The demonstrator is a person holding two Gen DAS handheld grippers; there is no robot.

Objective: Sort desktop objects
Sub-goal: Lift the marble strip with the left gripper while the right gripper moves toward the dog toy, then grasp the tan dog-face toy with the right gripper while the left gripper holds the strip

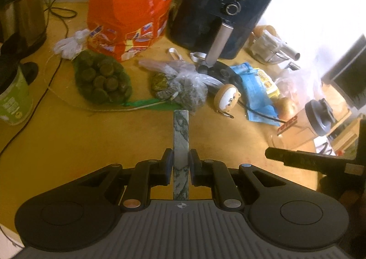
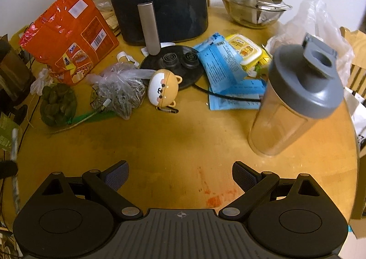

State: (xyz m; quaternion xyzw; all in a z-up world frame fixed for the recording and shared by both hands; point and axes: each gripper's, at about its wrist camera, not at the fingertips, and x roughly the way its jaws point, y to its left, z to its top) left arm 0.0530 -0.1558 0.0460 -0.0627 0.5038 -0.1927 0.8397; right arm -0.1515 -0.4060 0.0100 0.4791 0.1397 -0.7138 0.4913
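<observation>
My left gripper (image 1: pixel 180 158) is shut on a long marbled grey-green bar (image 1: pixel 181 131) that sticks out forward over the wooden table (image 1: pixel 80 144). In the right wrist view the same bar (image 2: pixel 14 144) shows at the far left edge. My right gripper (image 2: pixel 180 174) is open above bare table, with nothing between its fingers; it also shows as a dark shape at the right of the left wrist view (image 1: pixel 297 158). A clear shaker bottle (image 2: pixel 295 99) with a grey lid stands to its front right. A round bear-face case (image 2: pixel 162 87) lies further ahead.
A black air fryer (image 2: pixel 160 3) stands at the back, an orange snack bag (image 2: pixel 68 35) to its left. A net of green rounds (image 1: pixel 103 78), a plastic bag of dried herbs (image 1: pixel 185 85), blue packets (image 2: pixel 219 64), a glass bowl (image 2: pixel 254 14) and cables crowd the far half. A green can (image 1: pixel 13 96) stands at the left.
</observation>
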